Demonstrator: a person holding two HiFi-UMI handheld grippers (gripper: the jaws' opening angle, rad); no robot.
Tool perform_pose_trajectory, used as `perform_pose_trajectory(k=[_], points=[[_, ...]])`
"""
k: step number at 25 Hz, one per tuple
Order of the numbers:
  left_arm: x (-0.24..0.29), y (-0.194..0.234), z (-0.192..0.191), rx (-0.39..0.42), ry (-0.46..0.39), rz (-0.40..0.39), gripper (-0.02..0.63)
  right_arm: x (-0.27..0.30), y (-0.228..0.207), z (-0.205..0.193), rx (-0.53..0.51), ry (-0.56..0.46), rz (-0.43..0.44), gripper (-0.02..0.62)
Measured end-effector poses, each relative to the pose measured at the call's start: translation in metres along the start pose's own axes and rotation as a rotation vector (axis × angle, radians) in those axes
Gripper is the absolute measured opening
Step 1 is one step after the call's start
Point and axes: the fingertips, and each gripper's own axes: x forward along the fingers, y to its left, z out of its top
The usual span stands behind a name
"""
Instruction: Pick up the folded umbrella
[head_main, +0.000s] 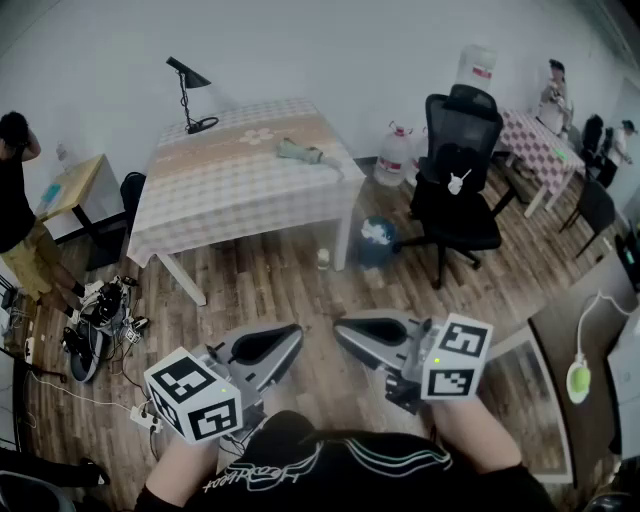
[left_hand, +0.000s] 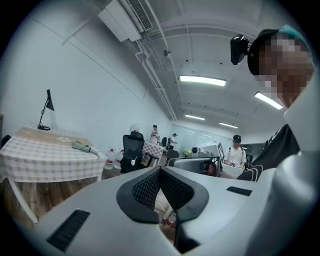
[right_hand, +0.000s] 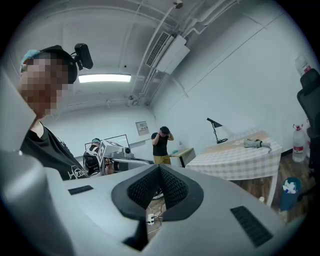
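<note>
On the counter (head_main: 230, 195) near its far right edge, folded umbrella (head_main: 302, 153) lies flat, well apart from you, wood floor (head_main: 290, 285) open between, office chair (head_main: 455, 170) standing right of the counter, your left tool (head_main: 288, 340) and right tool (head_main: 348, 333) both closed, gripping nothing.

The left gripper (left_hand: 160, 170) and right gripper (right_hand: 160, 167) are smooth, matt grey plastic shells, and their black pads (left_hand: 146, 190) carry a fine ribbed, rubbery-looking grain. Well ahead of the claws, a pale checked cloth with a soft matt finish drapes the white-legged table (head_main: 240, 190), and on it lies the equally matt folded pale-green fabric umbrella (head_main: 300, 152). Below the claws the brown wood-plank floor (head_main: 290, 290) has a faint sheen, and beyond the right claw stands a black mesh-backed office chair (head_main: 460, 140).
</note>
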Motion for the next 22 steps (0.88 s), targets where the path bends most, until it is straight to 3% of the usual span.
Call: perform_pose_trajectory(k=[12,22], points=[[0.009,-0.014,0.014,0.007,-0.011,0.003,-0.003,-0.014,0.001,0.017,0.001,-0.036,0.005,0.011],[0.019,0.002,0.007,-0.002,-0.005,0.030,-0.003,-0.017,-0.021,0.010,0.043,-0.069,0.017,0.012]])
